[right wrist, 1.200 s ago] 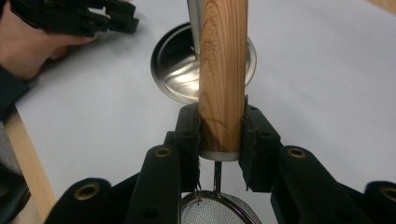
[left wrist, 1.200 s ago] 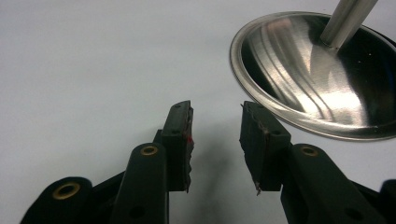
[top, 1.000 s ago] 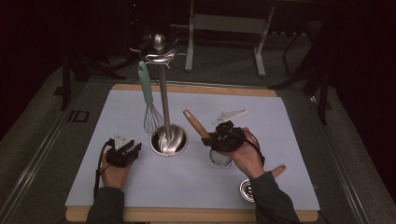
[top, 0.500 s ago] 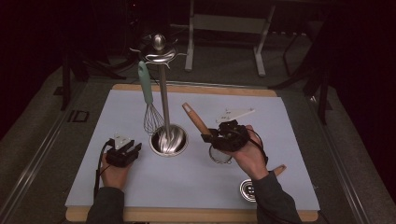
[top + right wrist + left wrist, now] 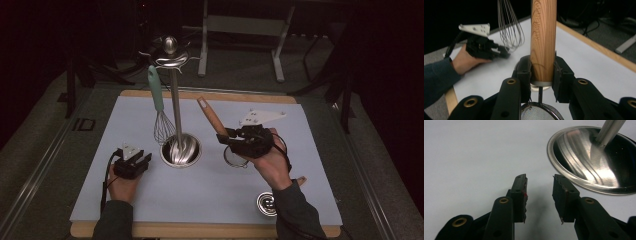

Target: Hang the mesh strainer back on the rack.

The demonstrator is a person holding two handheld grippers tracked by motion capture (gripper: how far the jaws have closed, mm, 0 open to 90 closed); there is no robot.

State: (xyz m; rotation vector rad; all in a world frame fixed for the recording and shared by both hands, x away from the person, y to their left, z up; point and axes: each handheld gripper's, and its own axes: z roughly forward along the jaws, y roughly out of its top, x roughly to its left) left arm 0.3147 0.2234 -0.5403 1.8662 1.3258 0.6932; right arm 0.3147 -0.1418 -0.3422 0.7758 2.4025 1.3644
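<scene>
Right gripper (image 5: 226, 136) on strainer handle (image 5: 212, 116)

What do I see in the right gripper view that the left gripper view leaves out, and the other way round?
Right gripper view: the right claw clamped on a wooden handle, its mesh strainer below, a whisk, and the other hand. Left gripper view: the left claw, open and empty, beside the stand's shiny steel base. Both: black jaws over the pale mat.

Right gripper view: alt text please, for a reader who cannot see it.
The right gripper clamps a strainer's wooden handle, mesh bowl at the bottom. Beyond, over the white mat, a whisk hangs, and the left gripper rests in a hand.
</scene>
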